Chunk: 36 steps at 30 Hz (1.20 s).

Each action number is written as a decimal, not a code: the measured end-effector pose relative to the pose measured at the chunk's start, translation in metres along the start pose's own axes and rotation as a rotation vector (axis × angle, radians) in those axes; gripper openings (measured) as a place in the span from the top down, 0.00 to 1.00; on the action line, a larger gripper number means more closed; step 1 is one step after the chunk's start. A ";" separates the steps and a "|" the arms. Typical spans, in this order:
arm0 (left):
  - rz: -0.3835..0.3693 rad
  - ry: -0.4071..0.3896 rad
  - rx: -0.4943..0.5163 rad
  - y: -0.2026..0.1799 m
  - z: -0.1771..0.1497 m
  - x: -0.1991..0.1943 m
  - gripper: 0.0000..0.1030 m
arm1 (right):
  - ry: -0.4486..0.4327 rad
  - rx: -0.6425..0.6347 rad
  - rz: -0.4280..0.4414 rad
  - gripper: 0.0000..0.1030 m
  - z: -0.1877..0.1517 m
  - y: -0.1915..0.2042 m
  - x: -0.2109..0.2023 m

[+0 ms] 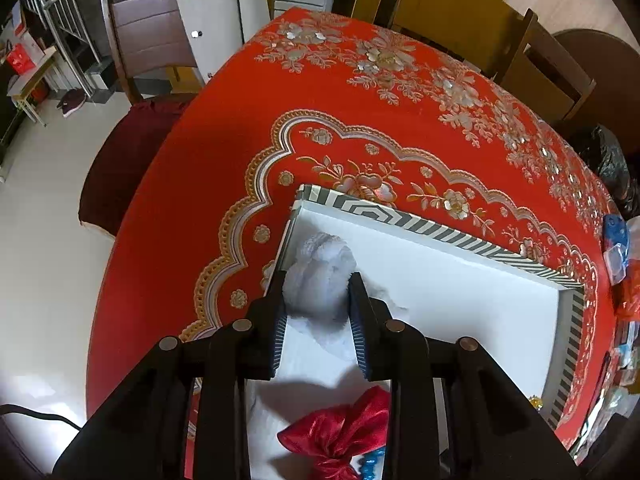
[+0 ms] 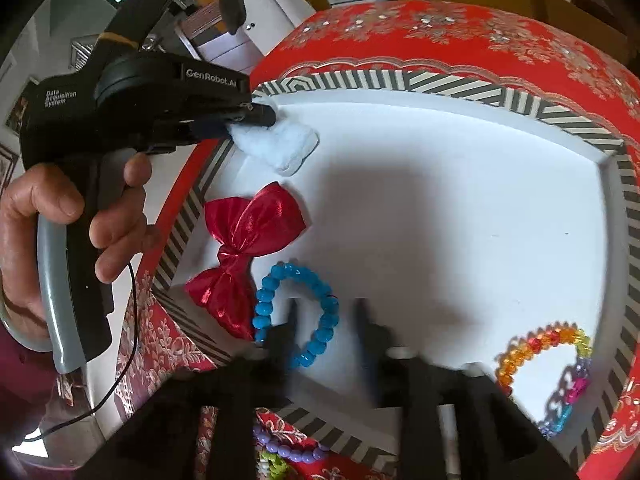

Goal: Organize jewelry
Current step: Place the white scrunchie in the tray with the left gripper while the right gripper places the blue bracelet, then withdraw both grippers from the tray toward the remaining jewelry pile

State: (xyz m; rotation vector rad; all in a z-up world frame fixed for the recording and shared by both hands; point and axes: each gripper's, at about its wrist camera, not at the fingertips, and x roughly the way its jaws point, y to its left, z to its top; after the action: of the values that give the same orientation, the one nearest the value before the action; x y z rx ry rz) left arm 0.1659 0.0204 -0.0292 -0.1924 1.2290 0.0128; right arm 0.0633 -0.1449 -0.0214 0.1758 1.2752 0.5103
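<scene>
A white tray (image 1: 440, 228) with a black-and-white striped rim lies on the red flowered tablecloth (image 1: 360, 92). My left gripper (image 1: 318, 280) is shut on a white fluffy hair piece (image 1: 320, 256), low in the tray's far left corner. The right wrist view shows that gripper (image 2: 260, 116) from the side, on the fluff (image 2: 288, 144). On the tray floor (image 2: 440, 200) lie a red satin bow (image 2: 248, 256), a blue bead bracelet (image 2: 264, 308) and a rainbow bead bracelet (image 2: 532, 344). My right gripper (image 2: 328, 316) is open just above the blue bracelet, its fingers blurred.
A colourful chain (image 2: 568, 392) lies at the tray's right edge, and a purple bead string (image 2: 288, 452) lies outside the near rim. A hand (image 2: 112, 232) holds the left gripper. Wooden chairs (image 1: 460, 8) stand behind the table. Packets (image 1: 616, 248) crowd its right edge.
</scene>
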 end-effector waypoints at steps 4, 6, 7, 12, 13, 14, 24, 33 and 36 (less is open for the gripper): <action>-0.024 0.012 -0.006 0.001 -0.002 -0.004 0.63 | -0.028 0.024 -0.004 0.63 -0.003 -0.005 -0.018; -0.021 0.014 0.001 0.001 -0.005 -0.008 0.62 | -0.048 0.036 -0.009 0.63 -0.006 -0.008 -0.027; -0.019 0.009 0.006 0.000 -0.007 -0.012 0.60 | -0.060 0.044 -0.012 0.63 -0.007 -0.009 -0.031; -0.017 -0.034 0.027 0.002 -0.020 -0.038 0.49 | -0.140 0.099 -0.037 0.63 -0.014 -0.012 -0.059; -0.015 -0.046 0.031 0.003 -0.023 -0.044 0.47 | -0.158 0.101 -0.036 0.63 -0.013 -0.013 -0.066; -0.011 -0.061 0.036 0.004 -0.026 -0.051 0.47 | -0.172 0.100 -0.039 0.63 -0.012 -0.013 -0.072; 0.017 -0.164 0.084 0.009 -0.070 -0.102 0.40 | -0.245 0.073 -0.047 0.62 -0.037 0.004 -0.106; 0.024 -0.189 0.103 0.007 -0.122 -0.131 0.40 | -0.266 0.049 -0.059 0.60 -0.082 0.015 -0.126; 0.024 -0.194 0.116 0.003 -0.141 -0.138 0.40 | -0.266 0.062 -0.060 0.60 -0.099 0.014 -0.132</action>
State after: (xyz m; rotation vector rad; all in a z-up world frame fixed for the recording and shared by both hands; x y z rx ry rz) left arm -0.0126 0.0149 0.0547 -0.0734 1.0356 -0.0186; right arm -0.0597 -0.2079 0.0695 0.2486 1.0337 0.3821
